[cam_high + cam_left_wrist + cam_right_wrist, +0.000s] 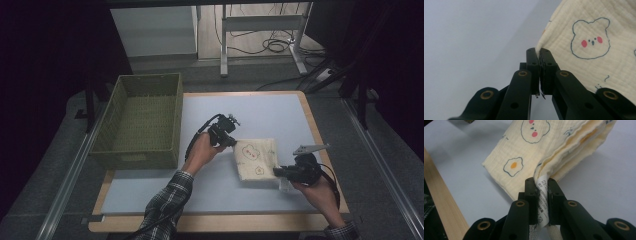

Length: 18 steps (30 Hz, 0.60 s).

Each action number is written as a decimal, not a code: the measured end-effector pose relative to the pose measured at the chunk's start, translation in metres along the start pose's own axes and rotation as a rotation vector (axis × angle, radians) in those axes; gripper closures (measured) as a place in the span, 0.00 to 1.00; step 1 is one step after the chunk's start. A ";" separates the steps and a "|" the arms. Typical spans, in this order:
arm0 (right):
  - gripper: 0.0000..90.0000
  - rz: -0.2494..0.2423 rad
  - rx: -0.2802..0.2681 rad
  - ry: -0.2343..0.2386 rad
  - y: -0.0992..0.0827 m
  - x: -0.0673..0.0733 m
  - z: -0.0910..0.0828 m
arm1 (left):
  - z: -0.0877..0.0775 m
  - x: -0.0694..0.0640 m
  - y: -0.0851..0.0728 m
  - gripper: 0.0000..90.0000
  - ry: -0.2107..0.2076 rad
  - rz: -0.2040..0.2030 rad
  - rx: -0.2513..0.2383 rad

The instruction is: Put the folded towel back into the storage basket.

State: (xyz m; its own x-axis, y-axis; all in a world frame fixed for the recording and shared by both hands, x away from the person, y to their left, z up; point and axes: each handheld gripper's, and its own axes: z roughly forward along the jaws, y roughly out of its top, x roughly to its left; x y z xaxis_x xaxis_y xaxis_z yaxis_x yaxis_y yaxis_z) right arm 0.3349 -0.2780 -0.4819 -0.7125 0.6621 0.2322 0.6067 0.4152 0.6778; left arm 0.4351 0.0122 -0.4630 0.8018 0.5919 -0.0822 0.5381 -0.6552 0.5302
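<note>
At the far left, around nine o'clock on the counter (150,192), stands an empty green woven basket (141,121), well apart from the work. Just right of it the left gripper (231,142) reaches in, the person's left hand (202,150) wrapped round its body. In the left gripper view its jaws are pressed together on the edge of the folded cream cloth (596,50), pinching a thin corner of it between the pads.

The cloth (256,159) sits a little right of centre on the pale mat, printed with bear faces and a fried egg (513,166). It looks partly raised off the surface on the right gripper's side, though how far is hard to tell.

At about four o'clock the right gripper (280,173) comes in from the cloth's near-right corner. The right gripper view shows its jaws clamped on the white care label (542,200) and the stacked cloth edges beside it.

The cloth should handle as light, soft and limp: a crinkled gauze folded in several layers, not slippery and not fragile. It will sag between the two holds and the layers may slide apart or fan open. The sound places to take it are two corners of one edge, with all layers caught. The right hold, resting largely on the label, seems the weaker one; a deeper bite into the fabric itself would be safer.
</note>
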 end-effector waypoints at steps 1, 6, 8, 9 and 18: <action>0.90 -0.004 0.001 0.002 0.002 0.002 0.001 | -0.002 0.001 -0.001 0.97 0.002 0.001 0.000; 0.90 -0.010 -0.004 0.019 0.009 0.007 0.004 | -0.014 0.004 -0.004 0.97 0.010 -0.007 -0.002; 0.90 -0.015 -0.006 0.022 0.012 0.009 0.006 | -0.018 0.006 -0.005 0.97 0.013 -0.005 0.004; 0.90 -0.017 -0.007 0.024 0.013 0.009 0.006 | -0.021 0.007 -0.006 0.97 0.015 -0.010 0.005; 0.90 -0.029 -0.009 0.051 0.027 0.018 0.014 | -0.038 0.015 -0.013 0.97 0.035 -0.021 0.025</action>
State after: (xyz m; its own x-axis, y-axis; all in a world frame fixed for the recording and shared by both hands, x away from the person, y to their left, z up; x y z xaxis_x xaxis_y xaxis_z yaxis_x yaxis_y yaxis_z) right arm 0.3433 -0.2460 -0.4691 -0.7471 0.6168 0.2477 0.5825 0.4281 0.6910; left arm 0.4302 0.0477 -0.4387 0.7812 0.6211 -0.0636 0.5611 -0.6538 0.5077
